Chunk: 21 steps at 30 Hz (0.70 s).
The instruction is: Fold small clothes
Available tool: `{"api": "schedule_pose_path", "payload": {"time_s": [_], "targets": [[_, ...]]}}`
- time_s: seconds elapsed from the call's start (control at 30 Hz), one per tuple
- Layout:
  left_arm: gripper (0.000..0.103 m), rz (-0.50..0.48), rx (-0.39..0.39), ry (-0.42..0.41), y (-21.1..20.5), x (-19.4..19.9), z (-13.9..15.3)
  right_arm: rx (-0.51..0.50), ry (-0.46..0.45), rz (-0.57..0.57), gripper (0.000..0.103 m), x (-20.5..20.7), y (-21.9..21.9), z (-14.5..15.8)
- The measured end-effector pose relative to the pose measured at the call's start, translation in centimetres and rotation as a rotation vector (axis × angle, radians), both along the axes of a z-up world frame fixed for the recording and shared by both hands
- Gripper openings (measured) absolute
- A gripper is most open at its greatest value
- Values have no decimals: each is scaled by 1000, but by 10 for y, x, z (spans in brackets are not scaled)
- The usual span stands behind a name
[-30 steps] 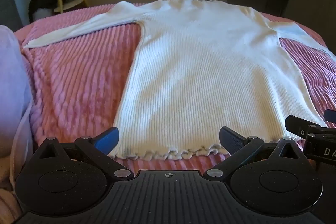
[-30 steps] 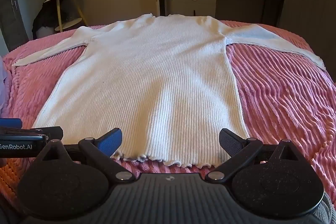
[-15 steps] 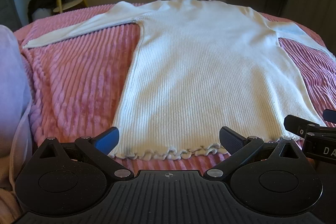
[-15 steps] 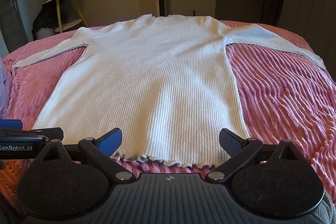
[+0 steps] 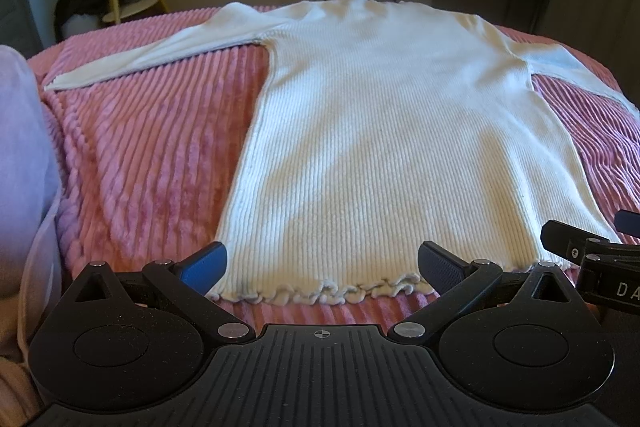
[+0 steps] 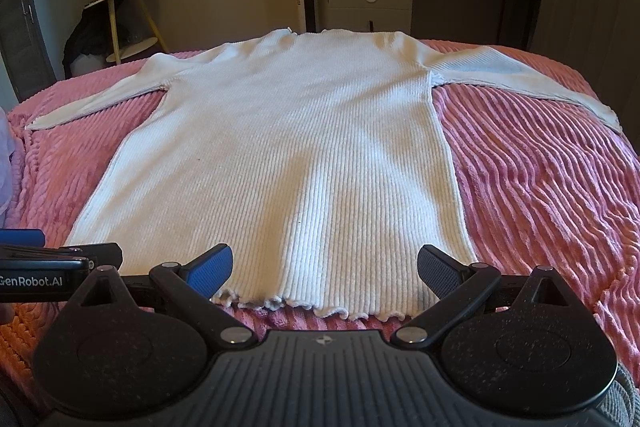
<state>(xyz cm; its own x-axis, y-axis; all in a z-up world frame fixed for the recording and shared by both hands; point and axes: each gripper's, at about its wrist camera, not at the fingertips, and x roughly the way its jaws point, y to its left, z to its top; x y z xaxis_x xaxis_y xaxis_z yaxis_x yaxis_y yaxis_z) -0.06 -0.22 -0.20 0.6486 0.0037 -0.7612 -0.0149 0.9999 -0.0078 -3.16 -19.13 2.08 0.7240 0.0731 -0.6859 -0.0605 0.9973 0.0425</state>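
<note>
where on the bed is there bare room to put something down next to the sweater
Two bare patches of pink blanket: one between the sweater body and its right sleeve, one under the left sleeve beside the body. The middle is covered by the sweater. Both open tongs crowd the hem.

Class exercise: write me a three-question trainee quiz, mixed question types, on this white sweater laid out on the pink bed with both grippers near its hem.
1. True or false: the sweater is already folded in half.
2. Multiple choice: the left gripper is A) shut on the hem, B) open at the hem, C) shut on a sleeve.
3. Fill in: the sweater lies on a pink ribbed ____.

Key: 1 false, it lies flat with both sleeves spread. 2 B; the right gripper is open too. 3 blanket.
</note>
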Motion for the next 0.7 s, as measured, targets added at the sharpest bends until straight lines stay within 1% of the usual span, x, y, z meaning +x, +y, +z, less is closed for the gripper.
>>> {"api": "schedule_pose_path", "payload": {"time_s": [0.7], "targets": [[103,3,-2,0,0,0,1,11,-4,6,99,0,4,0]]}}
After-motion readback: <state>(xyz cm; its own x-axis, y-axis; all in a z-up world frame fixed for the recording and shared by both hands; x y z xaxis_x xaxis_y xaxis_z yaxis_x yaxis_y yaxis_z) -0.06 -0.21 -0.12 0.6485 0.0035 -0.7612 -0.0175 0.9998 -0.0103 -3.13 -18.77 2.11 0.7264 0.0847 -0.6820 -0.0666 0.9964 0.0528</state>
